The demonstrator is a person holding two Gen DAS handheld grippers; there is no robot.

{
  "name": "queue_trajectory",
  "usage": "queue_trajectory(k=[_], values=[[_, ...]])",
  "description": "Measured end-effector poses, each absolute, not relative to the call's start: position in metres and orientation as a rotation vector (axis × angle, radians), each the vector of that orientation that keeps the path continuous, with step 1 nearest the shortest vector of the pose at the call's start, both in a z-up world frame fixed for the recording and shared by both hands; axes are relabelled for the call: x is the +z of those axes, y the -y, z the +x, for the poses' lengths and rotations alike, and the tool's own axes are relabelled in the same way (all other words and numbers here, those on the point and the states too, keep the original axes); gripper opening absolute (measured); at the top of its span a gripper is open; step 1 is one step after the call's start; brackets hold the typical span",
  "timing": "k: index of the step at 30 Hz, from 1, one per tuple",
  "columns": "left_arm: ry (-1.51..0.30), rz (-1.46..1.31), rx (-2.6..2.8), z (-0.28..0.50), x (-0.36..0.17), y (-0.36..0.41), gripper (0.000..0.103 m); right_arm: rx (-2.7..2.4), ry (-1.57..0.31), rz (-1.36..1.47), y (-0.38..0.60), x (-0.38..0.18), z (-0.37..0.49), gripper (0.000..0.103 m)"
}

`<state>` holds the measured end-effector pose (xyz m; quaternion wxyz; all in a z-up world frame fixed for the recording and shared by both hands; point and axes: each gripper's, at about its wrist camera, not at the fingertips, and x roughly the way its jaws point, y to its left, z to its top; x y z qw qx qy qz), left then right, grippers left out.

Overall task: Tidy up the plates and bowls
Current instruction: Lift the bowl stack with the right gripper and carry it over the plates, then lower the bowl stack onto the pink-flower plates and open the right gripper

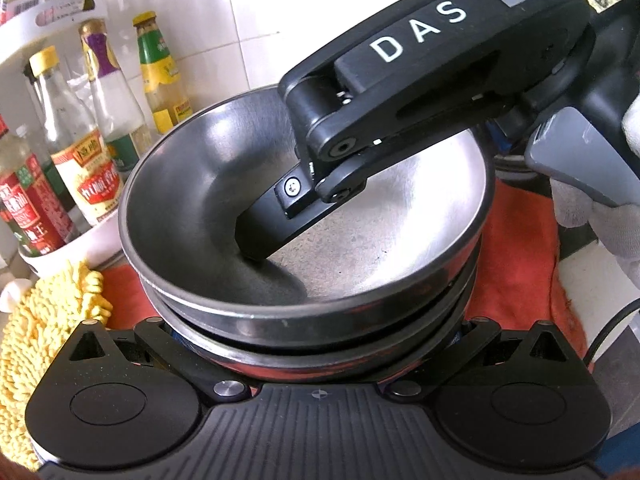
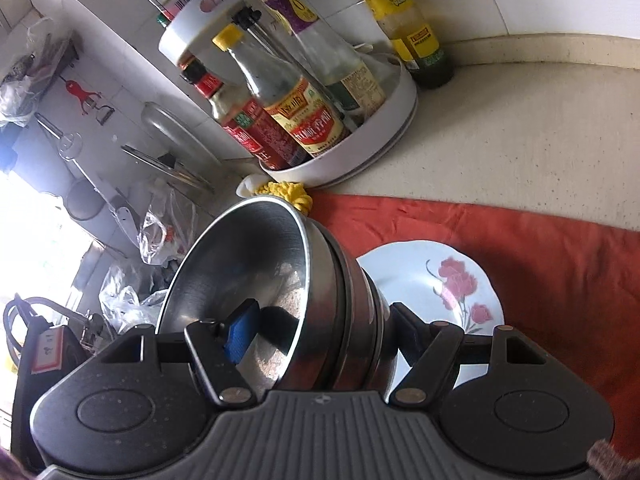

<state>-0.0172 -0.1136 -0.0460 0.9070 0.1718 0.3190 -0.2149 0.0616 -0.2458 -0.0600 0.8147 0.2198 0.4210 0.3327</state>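
A: What's showing on the right hand-held gripper (image 1: 256,240)?
B: Black links, silver screws, white letters "DAS" – a grey trigger too.
A: And the person's hand (image 1: 608,220)?
B: It's wearing a white glove – the pad (image 2: 242,334) is showing blue.

The bowls (image 2: 256,280) sit stacked one in another. The plate (image 2: 412,268) lies on the cloth (image 2: 560,260) beside them. The bottles (image 2: 304,120) stand behind.

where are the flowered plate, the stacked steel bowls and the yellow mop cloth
flowered plate (image 2: 448,276): right wrist view, on the pink flower print
stacked steel bowls (image 1: 192,184): left wrist view, top bowl's inner wall
yellow mop cloth (image 1: 44,328): left wrist view, its shaggy middle
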Motion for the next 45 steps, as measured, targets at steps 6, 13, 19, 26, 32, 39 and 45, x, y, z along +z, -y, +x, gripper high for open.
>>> queue_trajectory(k=[6,13,19,26,32,39,45], values=[[-0.656,0.356,-0.445,0.004,-0.089,0.107,0.103,0.67,-0.894,0.449,0.246,-0.074,0.069,0.066],[-0.668,0.338,-0.443,0.014,-0.106,0.104,0.103,0.683,-0.867,0.429,0.247,-0.091,0.068,0.066],[-0.722,0.275,-0.46,0.014,-0.106,0.09,0.103,0.707,-0.851,0.407,0.245,-0.098,0.064,0.066],[-0.694,0.335,-0.461,-0.01,-0.103,0.078,0.103,0.701,-0.826,0.31,0.238,-0.092,0.055,0.065],[-0.633,0.369,-0.433,0.002,-0.107,0.097,0.103,0.682,-0.798,0.268,0.237,-0.09,0.049,0.066],[-0.636,0.464,-0.447,-0.011,-0.103,0.091,0.103,0.649,-0.794,0.267,0.246,-0.095,0.047,0.065],[-0.639,0.439,-0.46,-0.024,-0.102,0.083,0.103,0.649,-0.805,0.289,0.25,-0.101,0.04,0.065]])
